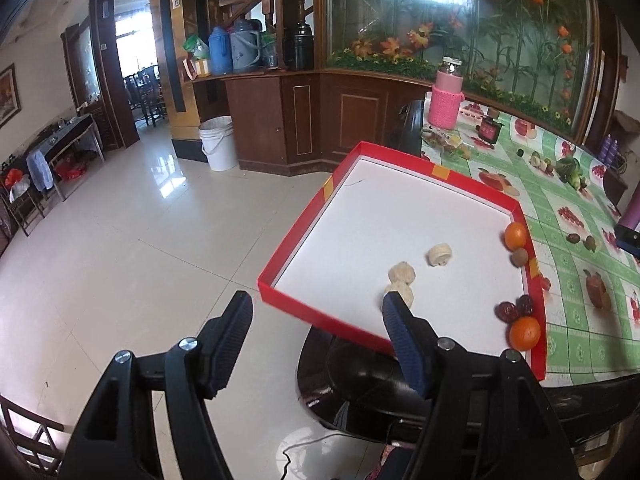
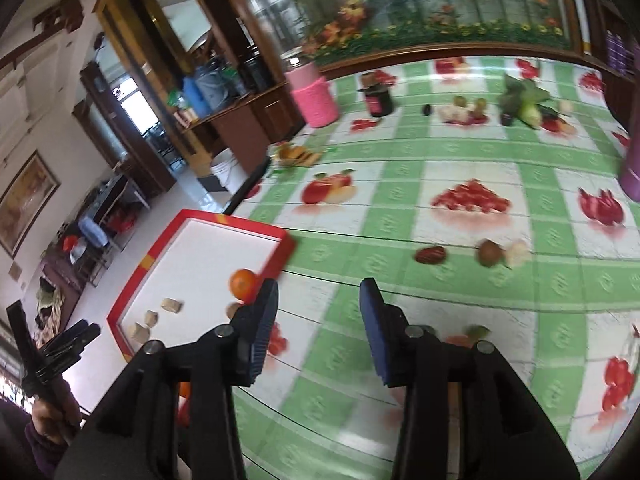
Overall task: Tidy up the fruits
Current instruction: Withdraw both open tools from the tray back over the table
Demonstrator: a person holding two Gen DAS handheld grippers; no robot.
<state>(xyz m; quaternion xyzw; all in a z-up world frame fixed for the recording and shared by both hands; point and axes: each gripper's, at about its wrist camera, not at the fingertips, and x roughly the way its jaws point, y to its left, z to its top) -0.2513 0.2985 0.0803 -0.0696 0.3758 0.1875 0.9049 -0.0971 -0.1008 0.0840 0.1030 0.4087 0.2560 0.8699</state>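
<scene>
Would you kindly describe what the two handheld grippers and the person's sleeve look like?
The left gripper and the right gripper match: black plastic frames with angular triangular arms, round silver bolt heads at the pivots, and two flat fingers faced with dark blue ribbed pads. In the right wrist view, the hand on the other gripper's black handle wears a dark purple sleeve.

Left wrist view: looks steeply down along its fingers over the near corner of the red tray point(image 1: 304, 236), floor at left.
Right wrist view: looks down across the tablecloth point(image 2: 400, 200), tray point(image 2: 160, 248) at lower left.
Shared: tray, pink bottle point(image 1: 444, 100), cabinet.
</scene>
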